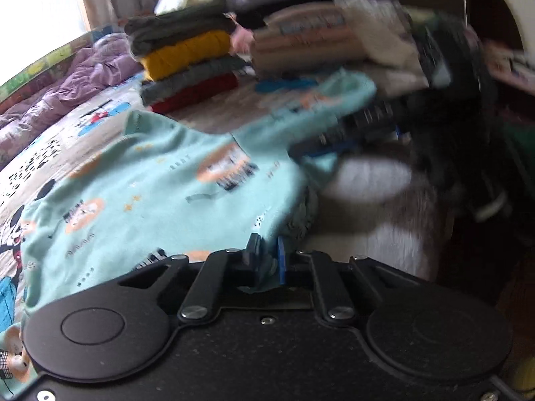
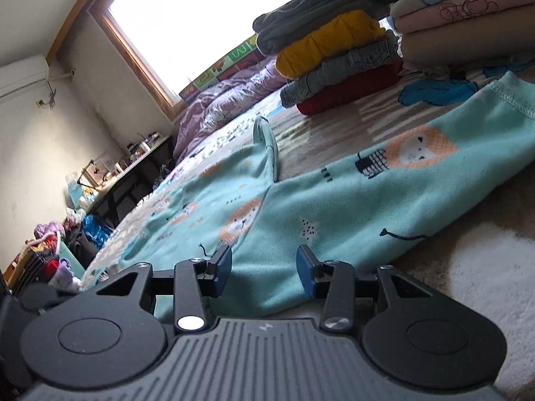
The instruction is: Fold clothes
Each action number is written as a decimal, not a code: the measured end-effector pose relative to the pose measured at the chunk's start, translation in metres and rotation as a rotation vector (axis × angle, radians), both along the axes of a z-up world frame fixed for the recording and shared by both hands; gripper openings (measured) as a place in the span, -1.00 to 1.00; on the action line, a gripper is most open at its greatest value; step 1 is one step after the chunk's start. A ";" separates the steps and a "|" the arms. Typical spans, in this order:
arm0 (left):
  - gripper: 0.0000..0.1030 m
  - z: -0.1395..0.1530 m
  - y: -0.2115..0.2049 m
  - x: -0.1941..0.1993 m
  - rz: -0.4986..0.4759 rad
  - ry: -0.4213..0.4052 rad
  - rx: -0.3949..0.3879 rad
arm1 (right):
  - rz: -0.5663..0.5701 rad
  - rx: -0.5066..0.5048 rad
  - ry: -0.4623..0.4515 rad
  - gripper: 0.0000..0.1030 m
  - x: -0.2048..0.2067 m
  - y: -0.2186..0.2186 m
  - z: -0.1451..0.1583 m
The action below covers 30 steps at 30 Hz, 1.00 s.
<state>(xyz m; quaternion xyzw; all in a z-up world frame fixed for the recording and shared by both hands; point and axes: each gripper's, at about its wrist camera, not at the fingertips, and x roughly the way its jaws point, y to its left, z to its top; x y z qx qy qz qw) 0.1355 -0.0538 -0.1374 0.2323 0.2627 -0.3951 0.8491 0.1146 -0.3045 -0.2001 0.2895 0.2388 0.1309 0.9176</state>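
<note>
The left gripper (image 1: 265, 257) is closed on a fold of the mint-green printed garment (image 1: 160, 187), the cloth pinched between its blue pads at the hem nearest the camera. In the right wrist view the right gripper (image 2: 264, 267) stands partly open with the same garment's near edge lying between the pads, neither pad visibly pressing on it. The garment is spread on the patterned bedspread (image 1: 50, 153), running from 6 o'clock toward 12 o'clock in the left wrist view, with one stitched hem (image 2: 511, 100) reaching toward 2 o'clock in the right wrist view. Judged from its drape and soft creases, the fabric is a light, limp knit (likely fleece-like); it will sag between grip points and will not hold a crease unaided. The recommended hold is on hems or corners, both grippers level. Farther off, at 12 o'clock, stands a stack of folded clothes (image 1: 190, 67), and beyond it a purple quilt (image 2: 220, 100) below the window (image 2: 200, 16).
</note>
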 end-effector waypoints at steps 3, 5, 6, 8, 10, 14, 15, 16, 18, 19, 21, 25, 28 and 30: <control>-0.85 0.005 -0.004 -0.005 0.003 -0.061 0.031 | 0.001 -0.001 0.001 -0.15 0.000 0.000 0.000; -0.86 -0.001 -0.014 -0.015 -0.011 -0.150 0.106 | 0.000 0.001 0.001 -0.15 0.000 0.000 0.000; -0.87 -0.005 -0.019 -0.020 -0.019 -0.202 0.144 | 0.000 0.000 0.001 -0.14 -0.001 0.001 0.000; -0.87 -0.015 -0.026 -0.038 -0.057 -0.417 0.217 | -0.001 -0.001 0.001 -0.14 -0.001 0.001 0.000; -0.87 -0.034 -0.032 -0.053 -0.105 -0.656 0.330 | -0.001 0.004 0.001 -0.14 -0.002 0.001 0.000; -0.87 -0.082 -0.032 -0.066 -0.220 -0.833 0.561 | 0.002 0.005 0.006 -0.14 -0.001 0.000 0.000; -0.87 -0.091 -0.029 -0.067 -0.252 -0.816 0.605 | 0.003 0.005 0.007 -0.14 -0.001 0.000 0.000; -0.87 -0.091 -0.027 -0.068 -0.252 -0.799 0.593 | 0.004 0.005 0.007 -0.15 -0.002 -0.001 0.000; -0.88 -0.087 -0.025 -0.070 -0.244 -0.762 0.550 | -0.001 -0.003 0.008 -0.15 -0.002 -0.001 0.001; -0.87 -0.083 -0.024 -0.070 -0.236 -0.745 0.527 | -0.004 -0.009 0.009 -0.15 -0.003 -0.001 0.002; -0.87 -0.081 -0.026 -0.068 -0.226 -0.728 0.509 | -0.016 -0.051 0.004 -0.15 -0.005 0.004 0.006; -0.88 -0.084 -0.031 -0.067 -0.215 -0.706 0.480 | 0.019 -0.196 -0.137 -0.13 -0.019 0.029 0.027; -0.87 -0.083 -0.031 -0.063 -0.203 -0.695 0.465 | 0.159 -0.321 -0.202 -0.25 -0.020 0.061 0.034; -0.83 -0.079 -0.027 -0.061 -0.190 -0.671 0.451 | 0.210 -0.415 -0.123 -0.35 -0.013 0.078 0.024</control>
